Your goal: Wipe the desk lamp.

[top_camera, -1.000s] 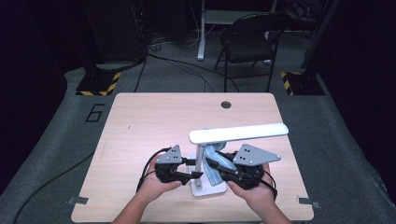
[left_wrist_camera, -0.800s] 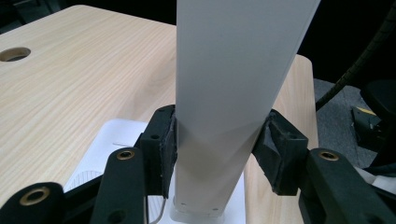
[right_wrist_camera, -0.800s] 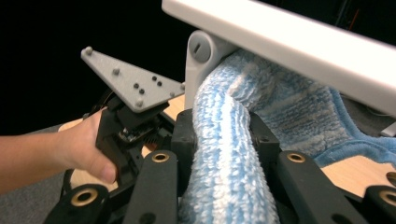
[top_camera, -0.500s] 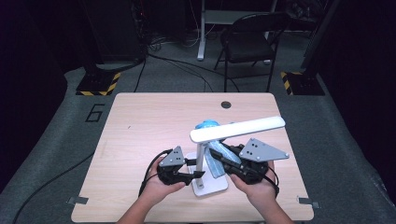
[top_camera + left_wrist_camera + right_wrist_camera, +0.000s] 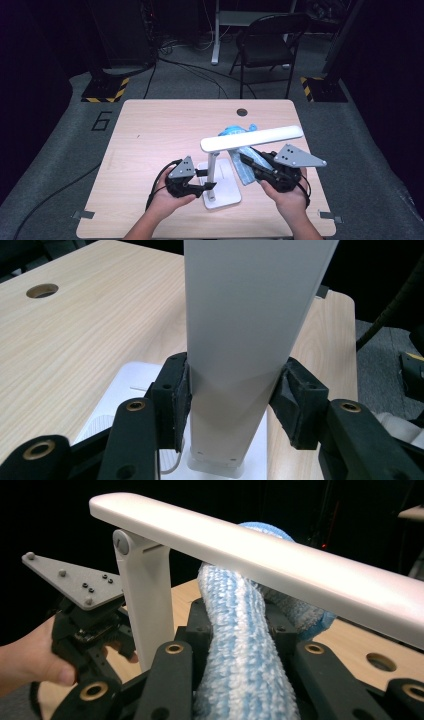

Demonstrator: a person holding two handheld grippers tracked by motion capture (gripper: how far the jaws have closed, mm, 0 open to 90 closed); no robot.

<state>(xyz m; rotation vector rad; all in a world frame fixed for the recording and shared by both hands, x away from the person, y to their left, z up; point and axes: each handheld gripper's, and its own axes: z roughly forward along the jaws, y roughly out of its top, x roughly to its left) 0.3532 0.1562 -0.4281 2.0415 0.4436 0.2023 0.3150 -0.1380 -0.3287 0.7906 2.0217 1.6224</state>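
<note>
Wiping a desk lamp with a cloth – one gripper steadies, the other cleans

The left gripper [image 5: 207,179] is clamped on the white lamp [image 5: 250,138] post just above its base, near the table's [image 5: 150,130] front edge; the right gripper [image 5: 245,161] is clenched on a blue cloth [image 5: 240,645] under the lamp head. The cloth looks soft and floppy – best pinched mid-bundle; the lamp looks light, stiff, smooth and likely tippy, so hold it low

Both grippers [image 5: 209,179] [image 5: 248,161] clamped — hands apparently low
</note>
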